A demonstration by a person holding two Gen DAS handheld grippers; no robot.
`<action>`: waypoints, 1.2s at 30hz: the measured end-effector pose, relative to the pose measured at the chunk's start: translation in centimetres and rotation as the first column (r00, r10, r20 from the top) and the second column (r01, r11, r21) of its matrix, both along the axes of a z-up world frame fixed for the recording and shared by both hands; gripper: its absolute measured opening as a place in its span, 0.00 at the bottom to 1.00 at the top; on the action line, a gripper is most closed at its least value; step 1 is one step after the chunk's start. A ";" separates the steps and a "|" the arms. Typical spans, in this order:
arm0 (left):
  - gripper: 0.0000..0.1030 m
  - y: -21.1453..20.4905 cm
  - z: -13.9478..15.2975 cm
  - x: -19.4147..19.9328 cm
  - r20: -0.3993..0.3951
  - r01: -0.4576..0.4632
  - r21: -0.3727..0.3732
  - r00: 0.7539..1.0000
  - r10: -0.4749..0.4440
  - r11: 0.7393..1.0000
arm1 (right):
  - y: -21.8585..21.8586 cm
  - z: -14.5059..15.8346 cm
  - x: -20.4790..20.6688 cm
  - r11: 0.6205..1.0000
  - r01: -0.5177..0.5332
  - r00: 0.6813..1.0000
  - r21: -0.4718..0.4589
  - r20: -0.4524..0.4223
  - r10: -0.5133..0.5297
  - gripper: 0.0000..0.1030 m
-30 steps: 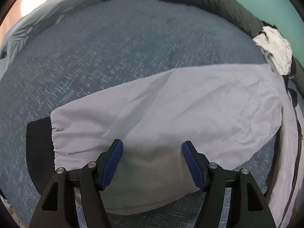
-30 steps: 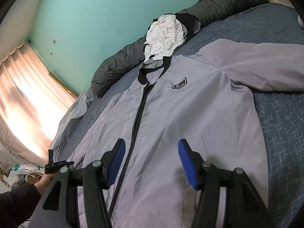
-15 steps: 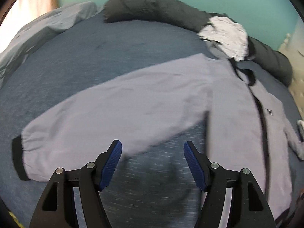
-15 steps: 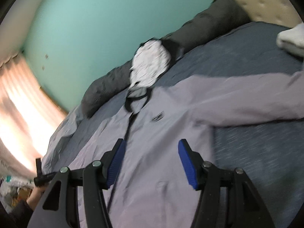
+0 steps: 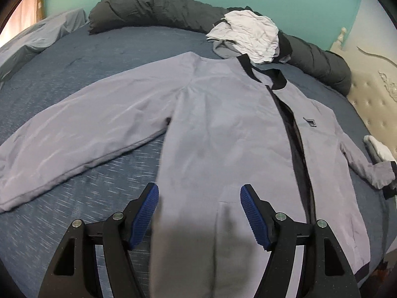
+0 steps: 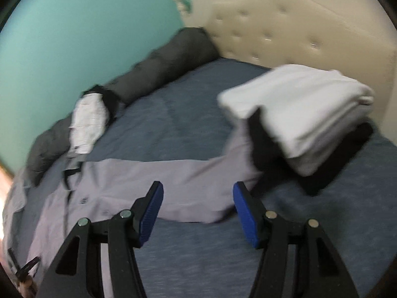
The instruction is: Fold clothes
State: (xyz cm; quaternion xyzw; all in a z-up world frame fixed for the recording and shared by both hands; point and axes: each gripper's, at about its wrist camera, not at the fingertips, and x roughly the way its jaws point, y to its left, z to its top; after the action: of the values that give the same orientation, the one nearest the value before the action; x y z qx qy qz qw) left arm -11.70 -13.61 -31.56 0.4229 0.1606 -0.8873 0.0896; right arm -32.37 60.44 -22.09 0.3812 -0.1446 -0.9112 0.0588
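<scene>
A light grey zip jacket (image 5: 223, 124) with black collar and cuffs lies flat, front up, on a blue bedspread (image 5: 74, 74), both sleeves spread out. My left gripper (image 5: 199, 213) is open above the jacket's lower left front panel, holding nothing. In the right wrist view the jacket (image 6: 148, 181) stretches to the left, and its right sleeve (image 6: 223, 173) runs toward a folded pile. My right gripper (image 6: 197, 213) is open over that sleeve's end and the bare bedspread, empty. This view is blurred.
A stack of folded clothes, white on top of black (image 6: 305, 114), sits on the bed near the padded headboard (image 6: 285, 24). A crumpled white garment (image 5: 250, 34) rests on a dark grey rolled duvet (image 5: 148, 12) along the teal wall. Grey bedding (image 5: 37, 42) is bunched far left.
Both grippers swung to the right. The left view went from the left sleeve to the jacket's front; the right view went from the jacket's front to its right sleeve and the folded pile.
</scene>
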 end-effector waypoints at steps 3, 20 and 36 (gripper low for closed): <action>0.72 0.5 -0.5 0.1 -0.021 -0.006 0.005 1.000 0.006 1.000 | 2.6 -0.9 -1.3 0.998 0.054 0.997 0.016 0.045 -0.055 0.58; 0.74 0.9 -1.3 0.5 -0.076 0.005 0.017 0.997 -0.003 1.000 | 2.0 -5.6 -5.5 0.999 0.041 0.999 -0.002 0.023 -0.041 0.50; 0.75 0.1 -0.7 0.5 -0.103 0.004 0.017 0.995 -0.002 1.000 | -3.6 2.2 -6.0 0.995 -0.082 0.986 0.058 -0.139 0.089 0.11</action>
State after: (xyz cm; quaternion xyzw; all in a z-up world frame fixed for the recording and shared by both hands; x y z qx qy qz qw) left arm -11.23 -13.49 -32.26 0.3776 0.1718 -0.9067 0.0762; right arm -38.38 56.87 -19.85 0.3229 -0.0996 -0.9361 0.0980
